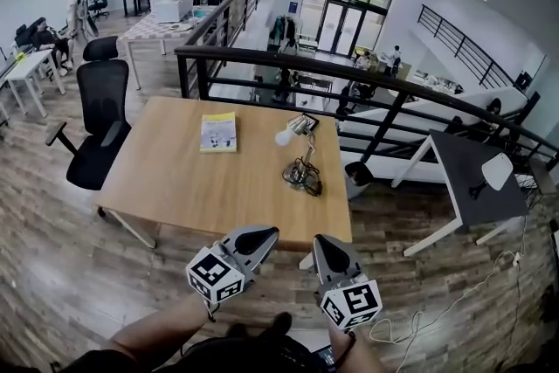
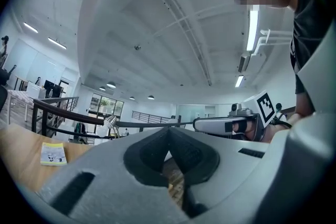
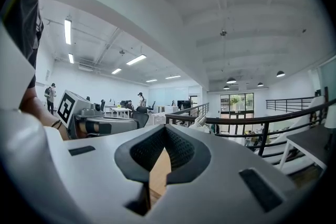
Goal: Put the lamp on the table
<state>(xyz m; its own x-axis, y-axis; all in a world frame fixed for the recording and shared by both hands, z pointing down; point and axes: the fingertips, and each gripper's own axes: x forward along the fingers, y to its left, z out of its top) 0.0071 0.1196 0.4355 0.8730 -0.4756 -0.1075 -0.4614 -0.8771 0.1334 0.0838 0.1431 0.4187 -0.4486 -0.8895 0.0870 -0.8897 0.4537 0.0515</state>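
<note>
While both pairs of jaws were pressed together on nothing, the left gripper (image 1: pixel 262 233) and right gripper (image 1: pixel 321 242) hung side by side just short of the table's (image 1: pixel 175 179) near edge. Ahead of them, past bare wood, the lamp (image 1: pixel 293 130) lay beyond its coiled cord (image 1: pixel 302 175), seemingly already placed. Any next move would call for a forward reach, and a railing (image 1: pixel 349 70) ran close behind.

Small, tangled and cropped parts
The lamp (image 1: pixel 294 129), far across the table (image 1: pixel 175 188), is too small to show its base; its cord (image 1: pixel 302 175) is a dark tangle, perhaps with a plug inside. The booklet (image 1: pixel 218 133) print is unreadable. The left forearm (image 1: pixel 162 335) runs off the near edge. The left gripper (image 2: pixel 169 134) blocks most of the table in its own view
</note>
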